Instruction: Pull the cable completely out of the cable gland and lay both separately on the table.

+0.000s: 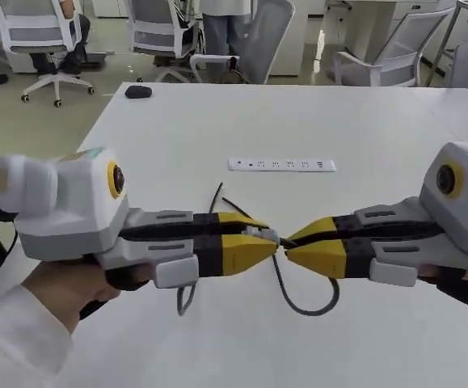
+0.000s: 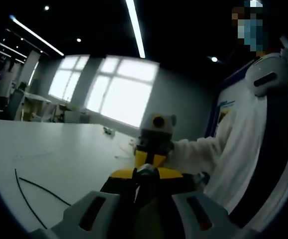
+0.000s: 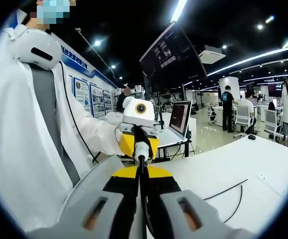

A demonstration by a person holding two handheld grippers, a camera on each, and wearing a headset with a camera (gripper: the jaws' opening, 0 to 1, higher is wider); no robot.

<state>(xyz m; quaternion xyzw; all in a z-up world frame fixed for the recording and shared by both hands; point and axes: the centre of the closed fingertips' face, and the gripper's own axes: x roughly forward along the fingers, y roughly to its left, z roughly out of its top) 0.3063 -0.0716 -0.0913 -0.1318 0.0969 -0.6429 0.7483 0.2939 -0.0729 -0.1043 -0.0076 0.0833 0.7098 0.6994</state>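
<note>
Tip to tip: L gripper (image 1: 267,241) pinching gland (image 3: 142,149), R gripper (image 1: 292,249) pinching cable (image 1: 310,313) just beyond L fingertips.
Best pulled straight apart along cable axis, grips firm, no twisting.

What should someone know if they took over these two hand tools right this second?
Left gripper: shut on the cable gland, held above the table.
Right gripper: shut on the cable right beside the gland, tips almost meeting.
Done: both parts gripped.
Left: the cable seems not yet out; pull the grippers apart until it slips free, then lay cable and gland down separately.
</note>
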